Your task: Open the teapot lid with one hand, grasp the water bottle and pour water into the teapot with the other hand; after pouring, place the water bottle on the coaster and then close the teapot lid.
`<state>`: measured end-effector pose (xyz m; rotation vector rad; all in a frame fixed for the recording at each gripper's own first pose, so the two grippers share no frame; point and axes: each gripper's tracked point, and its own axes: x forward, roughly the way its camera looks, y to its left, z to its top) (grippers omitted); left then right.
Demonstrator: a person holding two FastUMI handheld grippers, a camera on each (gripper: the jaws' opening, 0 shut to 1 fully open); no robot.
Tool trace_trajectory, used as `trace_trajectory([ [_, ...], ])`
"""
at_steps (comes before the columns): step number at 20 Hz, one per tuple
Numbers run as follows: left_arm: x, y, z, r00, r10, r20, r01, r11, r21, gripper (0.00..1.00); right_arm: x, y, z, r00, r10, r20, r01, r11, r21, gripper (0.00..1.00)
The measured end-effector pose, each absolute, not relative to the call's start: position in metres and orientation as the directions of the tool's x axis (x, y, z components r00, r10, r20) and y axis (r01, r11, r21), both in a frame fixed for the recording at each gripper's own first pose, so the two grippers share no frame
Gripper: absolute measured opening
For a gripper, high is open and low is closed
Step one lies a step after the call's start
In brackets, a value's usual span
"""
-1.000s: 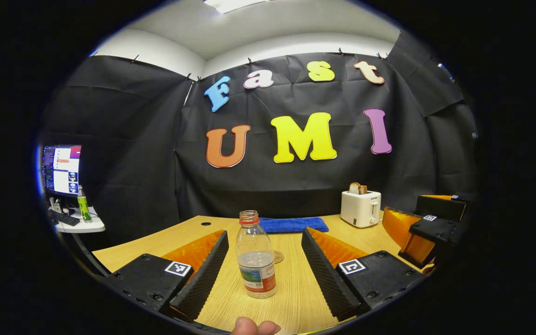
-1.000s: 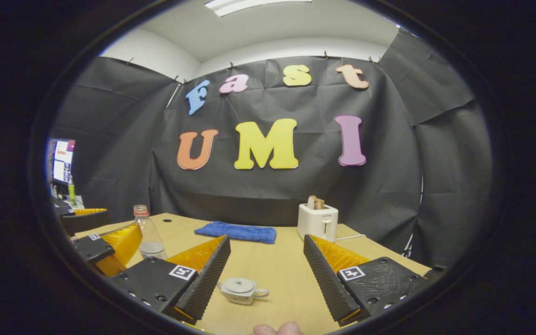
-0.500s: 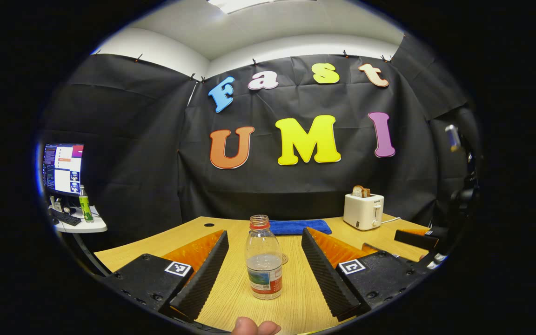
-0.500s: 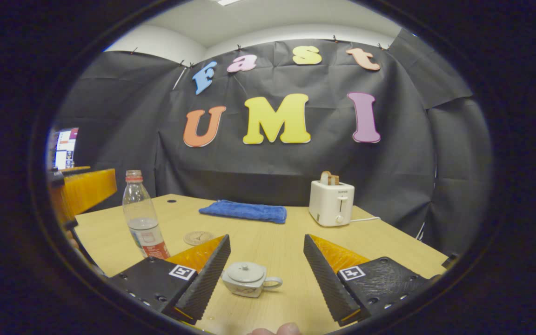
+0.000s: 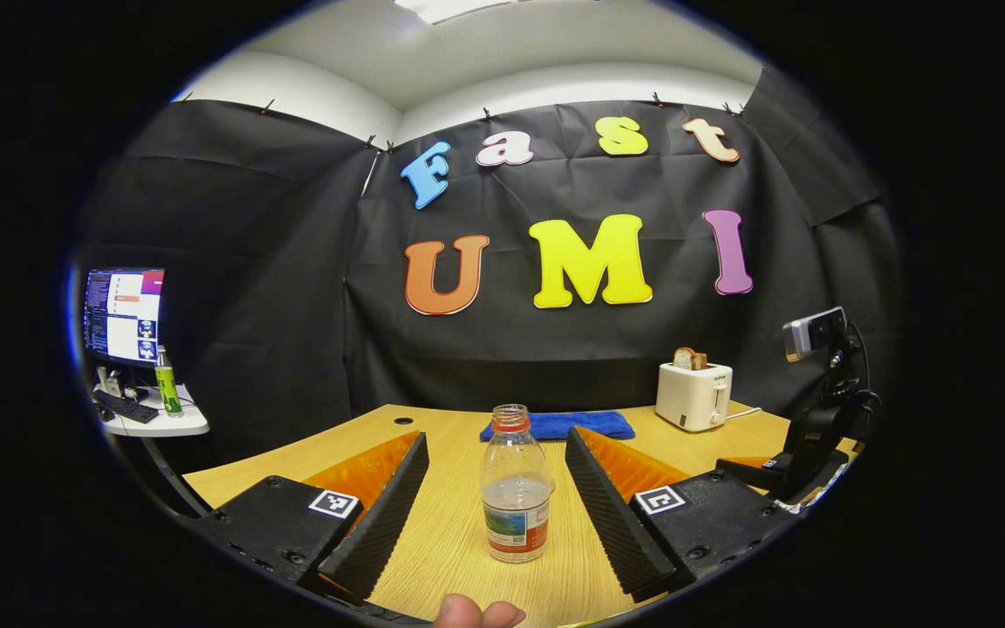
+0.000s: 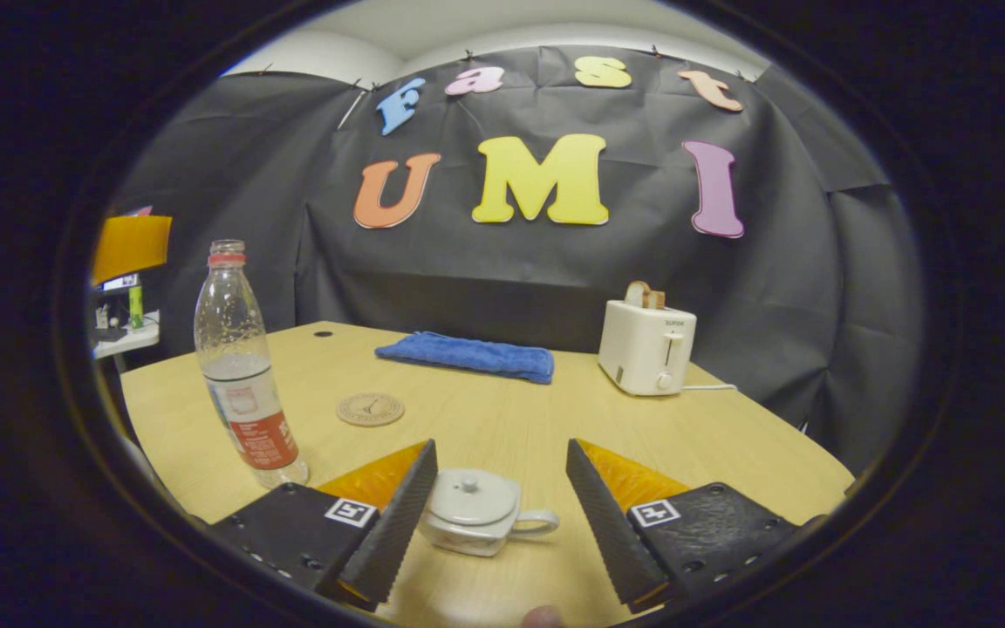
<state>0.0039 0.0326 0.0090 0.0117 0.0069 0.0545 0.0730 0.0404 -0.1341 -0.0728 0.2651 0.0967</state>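
Both grippers, left gripper point(image 5: 496, 493) and right gripper point(image 6: 501, 506), stood spread, with free desk point(image 6: 502, 419) flanking bottle point(image 5: 516, 484) and teapot point(image 6: 478, 522).

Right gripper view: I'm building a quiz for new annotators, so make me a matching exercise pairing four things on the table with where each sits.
Things:
1. small white ceramic teapot
2. clear plastic water bottle with a red label
3. round tan coaster
4. white toaster holding bread

Places:
A. far right, beside the folded blue towel
B. between the open right gripper's fingers, lid on
C. upright at the left of the wooden table
D. flat mid-table, nothing on it

Pairs: 1-B, 2-C, 3-D, 4-A
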Motion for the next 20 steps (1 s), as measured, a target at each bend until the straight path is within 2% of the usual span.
trace_trajectory([
  [1, 0.004, 0.034, 0.009, 0.998, 0.056, -0.008, -0.056, 0.998, 0.012, 0.99, 0.074, 0.043, -0.134, 0.959, 0.091, -0.27, -0.112, 0.992, -0.063, 0.78],
  [2, 0.003, 0.036, 0.008, 0.998, 0.06, -0.008, -0.06, 0.998, 0.011, 0.99, 0.077, 0.046, -0.137, 0.956, 0.1, -0.275, -0.123, 0.99, -0.066, 0.75],
  [4, 0.005, 0.038, 0.008, 0.998, 0.064, -0.01, -0.064, 0.998, 0.011, 0.98, 0.078, 0.05, -0.141, 0.951, 0.115, -0.287, -0.142, 0.987, -0.077, 0.62],
  [7, 0.006, 0.039, 0.006, 0.998, 0.064, -0.016, -0.064, 0.998, 0.015, 0.98, 0.079, 0.055, -0.141, 0.947, 0.132, -0.293, -0.16, 0.984, -0.076, 0.27],
  [8, 0.006, 0.039, 0.006, 0.998, 0.063, -0.015, -0.063, 0.998, 0.015, 0.99, 0.079, 0.058, -0.142, 0.946, 0.14, -0.293, -0.171, 0.982, -0.08, 0.22],
  [9, 0.006, 0.04, 0.007, 0.998, 0.066, -0.013, -0.065, 0.998, 0.017, 0.99, 0.078, 0.058, -0.142, 0.946, 0.136, -0.293, -0.171, 0.981, -0.095, 0.11],
  [10, 0.006, 0.041, 0.007, 0.998, 0.067, -0.014, -0.066, 0.998, 0.019, 0.99, 0.079, 0.058, -0.143, 0.947, 0.134, -0.293, -0.171, 0.98, -0.103, 0.05],
  [12, 0.006, 0.042, 0.007, 0.998, 0.066, -0.012, -0.065, 0.998, 0.015, 0.98, 0.079, 0.056, -0.144, 0.943, 0.147, -0.297, -0.179, 0.98, -0.083, 0.06],
  [13, 0.006, 0.044, 0.005, 0.997, 0.07, -0.015, -0.07, 0.998, 0.01, 0.98, 0.079, 0.057, -0.144, 0.942, 0.153, -0.299, -0.183, 0.98, -0.076, 0.01],
  [14, 0.006, 0.044, 0.002, 0.997, 0.068, -0.024, -0.067, 0.998, 0.008, 0.99, 0.079, 0.058, -0.144, 0.94, 0.16, -0.3, -0.19, 0.979, -0.074, 0.0],
  [17, 0.003, 0.042, -0.015, 0.997, 0.045, -0.066, -0.044, 0.999, 0.018, 0.99, 0.08, 0.058, -0.141, 0.939, 0.18, -0.295, -0.205, 0.977, -0.057, 0.02],
  [20, -0.005, 0.045, -0.041, 0.991, 0.021, -0.129, -0.019, 1.0, 0.023, 0.99, 0.08, 0.058, -0.141, 0.936, 0.192, -0.295, -0.214, 0.976, -0.041, 0.0],
])
